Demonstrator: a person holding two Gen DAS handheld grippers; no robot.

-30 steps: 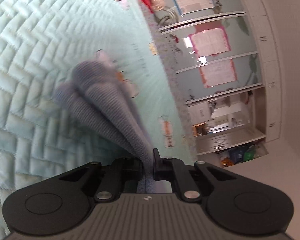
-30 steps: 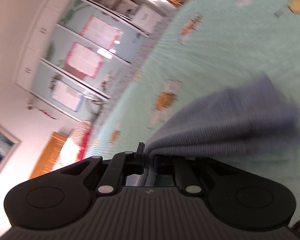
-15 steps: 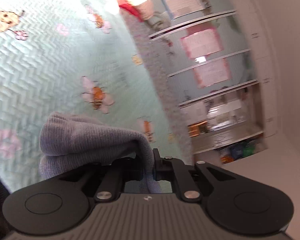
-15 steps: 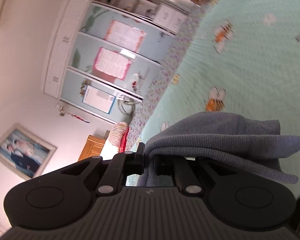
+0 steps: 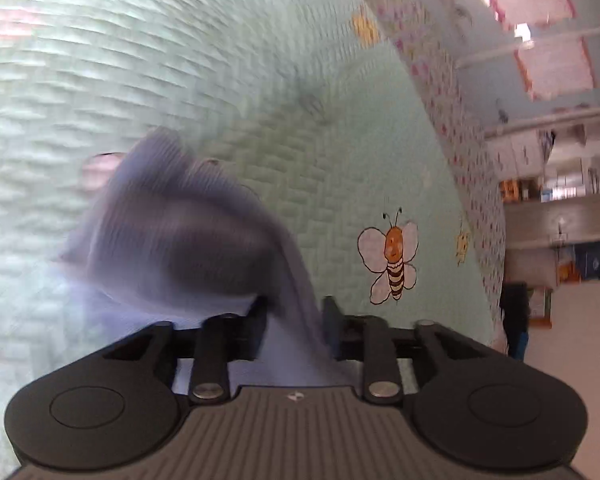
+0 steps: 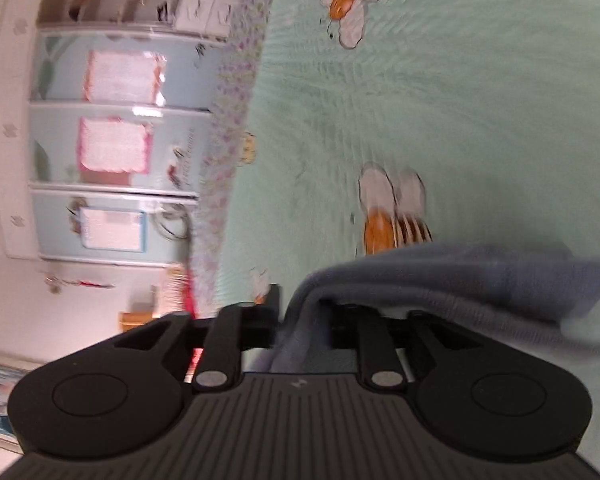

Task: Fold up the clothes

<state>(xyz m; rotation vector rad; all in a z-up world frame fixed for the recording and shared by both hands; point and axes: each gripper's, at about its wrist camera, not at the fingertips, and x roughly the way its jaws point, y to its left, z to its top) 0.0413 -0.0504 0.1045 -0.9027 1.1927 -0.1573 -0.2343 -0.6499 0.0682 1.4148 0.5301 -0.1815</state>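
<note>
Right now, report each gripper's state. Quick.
Left gripper: shut on the grey-blue knit garment.
Right gripper: shut on the same garment, over the mint bee-print quilt.

Both my wrist cams look forward along my fingers, rolled sideways, close over the mint quilt (image 5: 228,92) (image 6: 480,128). Shared: quilt, blue-grey garment (image 5: 188,232) (image 6: 460,276), wardrobe doors (image 6: 112,148).

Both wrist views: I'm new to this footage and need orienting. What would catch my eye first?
The ribbed grey-blue knit garment bunches between the fingers of the left gripper, low in the left wrist view; the right gripper pinches the same cloth. Behind lies the mint-green quilted bedspread, with an orange cartoon bee right of the garment.
</note>
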